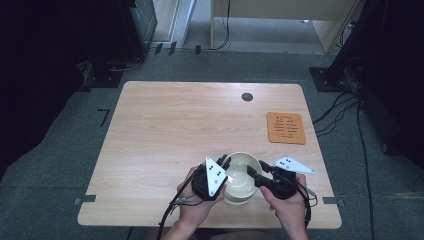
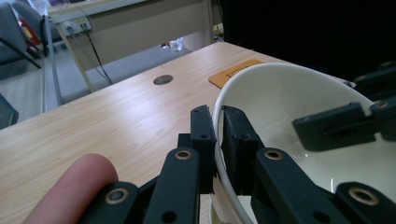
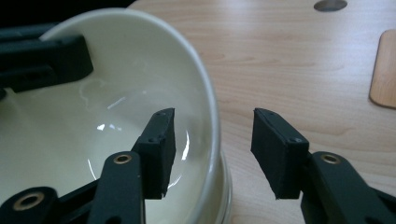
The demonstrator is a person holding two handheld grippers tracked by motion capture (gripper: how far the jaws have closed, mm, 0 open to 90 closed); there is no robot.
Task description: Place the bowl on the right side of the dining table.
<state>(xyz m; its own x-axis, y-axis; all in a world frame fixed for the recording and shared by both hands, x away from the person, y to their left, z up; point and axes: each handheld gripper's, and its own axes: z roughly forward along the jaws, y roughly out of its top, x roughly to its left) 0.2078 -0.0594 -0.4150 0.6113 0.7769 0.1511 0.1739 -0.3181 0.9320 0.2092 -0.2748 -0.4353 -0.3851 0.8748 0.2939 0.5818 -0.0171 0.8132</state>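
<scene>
Left gripper view shows the cream bowl (image 2: 289, 107) with its rim pinched between the jaws of the left gripper (image 2: 218, 140), one jaw outside the wall, one inside. Across the bowl, the right gripper (image 3: 212, 149) straddles the opposite rim, its jaws parted, one inside and one outside, neither pressing the wall. Beyond the right jaws lie an orange mat (image 1: 285, 128) and a dark hole (image 1: 247, 96) in the counter (image 1: 165, 130).
</scene>
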